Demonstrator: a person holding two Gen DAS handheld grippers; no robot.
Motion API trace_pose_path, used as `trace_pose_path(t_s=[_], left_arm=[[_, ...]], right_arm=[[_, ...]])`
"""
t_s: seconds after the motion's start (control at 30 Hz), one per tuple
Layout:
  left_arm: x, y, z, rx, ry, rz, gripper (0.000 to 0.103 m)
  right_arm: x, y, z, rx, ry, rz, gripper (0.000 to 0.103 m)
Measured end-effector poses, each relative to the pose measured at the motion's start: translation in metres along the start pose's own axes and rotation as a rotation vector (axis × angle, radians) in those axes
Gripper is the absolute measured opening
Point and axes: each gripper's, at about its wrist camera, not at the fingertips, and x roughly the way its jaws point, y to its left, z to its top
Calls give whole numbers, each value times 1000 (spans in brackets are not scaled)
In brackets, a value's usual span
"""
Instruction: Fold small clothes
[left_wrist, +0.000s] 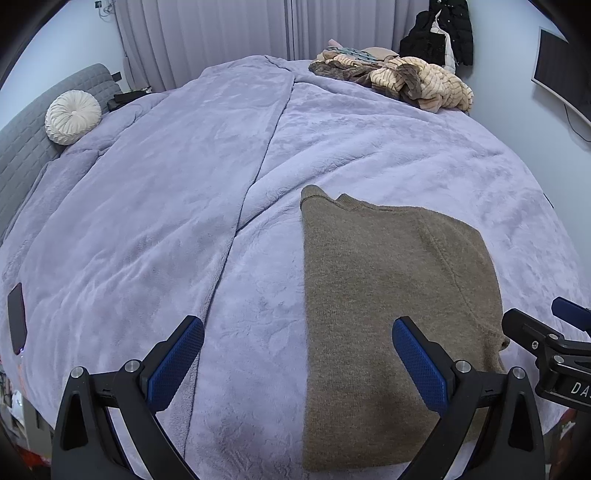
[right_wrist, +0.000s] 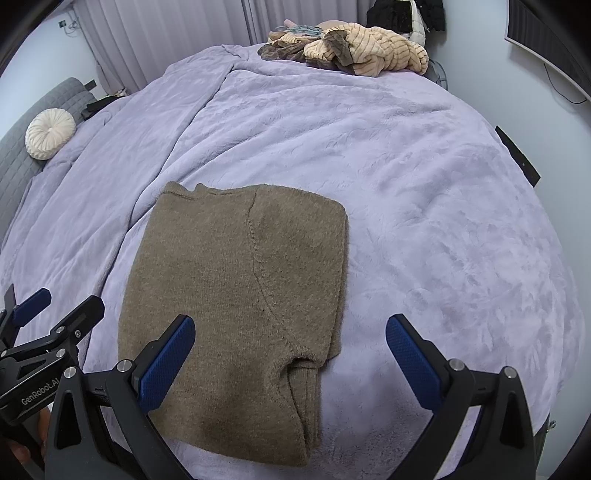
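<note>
A brown knit sweater (left_wrist: 388, 280) lies folded into a flat rectangle on the lilac blanket, collar at the far end; it also shows in the right wrist view (right_wrist: 236, 288). My left gripper (left_wrist: 298, 354) is open and empty, above the sweater's near left edge. My right gripper (right_wrist: 290, 350) is open and empty, above the sweater's near right corner, where a folded sleeve cuff (right_wrist: 306, 398) shows. Each gripper shows at the edge of the other's view: the right one in the left wrist view (left_wrist: 554, 339) and the left one in the right wrist view (right_wrist: 44, 332).
A pile of beige and brown clothes (left_wrist: 402, 79) lies at the bed's far right corner. A round cream cushion (left_wrist: 72, 117) leans on the grey headboard (left_wrist: 26, 140) at left. A dark phone (left_wrist: 17, 318) lies near the left edge. A monitor (left_wrist: 561, 70) hangs on the right wall.
</note>
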Motion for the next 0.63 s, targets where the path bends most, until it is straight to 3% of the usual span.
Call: trace_pose_path(t_s=[0.63], left_arm=[[2,0,-2,3,-8,-17,102]], right_arm=[[5,-1,-4,-3,10,-1,103]])
